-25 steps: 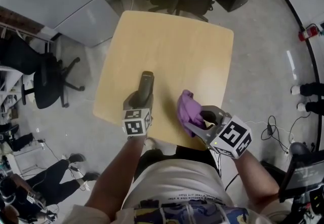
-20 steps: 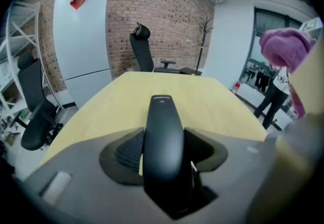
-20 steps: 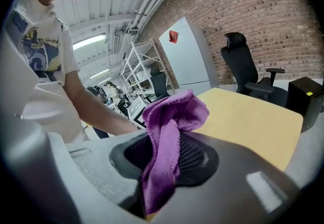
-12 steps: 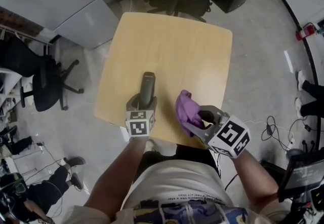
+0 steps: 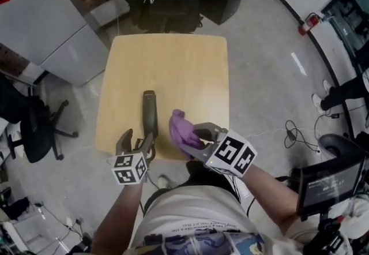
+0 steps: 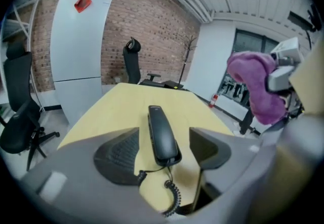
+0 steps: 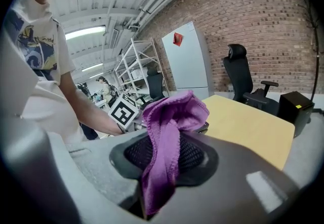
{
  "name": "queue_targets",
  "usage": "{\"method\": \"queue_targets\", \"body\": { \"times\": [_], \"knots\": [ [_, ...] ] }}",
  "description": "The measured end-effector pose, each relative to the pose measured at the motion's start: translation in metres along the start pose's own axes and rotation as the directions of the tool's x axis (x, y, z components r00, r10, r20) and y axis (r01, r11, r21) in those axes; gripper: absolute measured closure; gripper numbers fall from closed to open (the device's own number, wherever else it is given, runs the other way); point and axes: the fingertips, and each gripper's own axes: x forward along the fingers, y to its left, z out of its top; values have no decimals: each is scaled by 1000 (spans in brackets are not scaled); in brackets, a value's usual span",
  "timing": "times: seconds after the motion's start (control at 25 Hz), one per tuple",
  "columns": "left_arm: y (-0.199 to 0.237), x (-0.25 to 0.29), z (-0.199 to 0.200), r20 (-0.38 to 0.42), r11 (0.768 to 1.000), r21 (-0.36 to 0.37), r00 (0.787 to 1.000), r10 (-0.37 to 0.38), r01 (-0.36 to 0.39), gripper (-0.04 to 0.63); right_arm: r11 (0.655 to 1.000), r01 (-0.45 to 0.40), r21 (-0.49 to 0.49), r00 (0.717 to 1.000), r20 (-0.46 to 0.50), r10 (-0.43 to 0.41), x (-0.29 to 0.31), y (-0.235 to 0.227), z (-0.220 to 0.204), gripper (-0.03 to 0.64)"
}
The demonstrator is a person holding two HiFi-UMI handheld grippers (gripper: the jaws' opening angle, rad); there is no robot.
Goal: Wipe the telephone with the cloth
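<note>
At my 9 o'clock a black office chair (image 5: 34,127) stands on the floor, with a grey cabinet (image 5: 52,29) at about 10 o'clock behind it.

My left gripper (image 5: 137,137) hangs over the near edge of the wooden table (image 5: 173,63), at about 7 o'clock from the tabletop's middle. Its jaws have just been opening and now stand wide apart. In the left gripper view the near end of the telephone (image 5: 150,111) shows in the gap between them, and neither pad touches it, so this gripper holds nothing.

The telephone is a black handset lying flat on the table, its length running along the 12-to-6 line, its far end toward 12 o'clock and its near end close to the table's near edge. A coiled cord (image 6: 172,195) trails off that near end toward me, at 6 o'clock.

At about 4 o'clock from the telephone, just beside it and apart from it, the purple cloth (image 5: 183,130) bunches up above the table. My right gripper (image 5: 193,139) has its jaws closed on the cloth; in the right gripper view the fabric (image 7: 169,132) is pinched between the pads, one fold standing above them and another hanging below.

Farther out, at 3 o'clock, a cable (image 5: 294,132) lies on the grey floor.
</note>
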Motion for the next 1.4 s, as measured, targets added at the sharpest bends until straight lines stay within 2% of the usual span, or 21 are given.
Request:
{"method": "queue_targets", "body": {
  "times": [0.08,0.2,0.36,0.52,0.64,0.76,0.92,1.12,1.28,1.4],
  "knots": [
    [4,-28,1,34,999,-1,999,-33,33,285,1000,21,-7,1000,10,-21,6,15,3,511],
    [2,-68,6,92,994,5,990,-110,110,346,999,52,-4,998,19,-52,11,37,5,511],
    [-8,-126,0,161,971,21,958,-238,238,413,995,94,-13,995,30,-94,13,87,2,511],
    [-10,-170,-27,189,939,-11,923,-336,344,592,991,134,-18,991,24,-133,17,137,-10,511],
    [-16,-192,-50,158,913,0,901,-404,409,592,989,150,0,989,2,-150,17,166,-25,511],
    [-22,-216,-64,128,896,43,887,-443,442,592,991,135,-4,991,-18,-135,19,192,-33,511],
    [-39,-237,-66,119,877,121,870,-478,465,592,992,124,-35,992,-10,-125,15,211,-32,511],
    [-76,-254,-67,121,853,164,848,-516,496,592,990,127,-57,992,20,-126,-6,230,-38,510],
    [-104,-252,-66,115,840,174,837,-535,513,592,989,138,-52,990,39,-136,-26,234,-49,511],
    [-136,-271,-72,120,838,197,836,-535,508,592,989,134,-54,989,65,-130,-54,255,-63,511]
  ]
}}
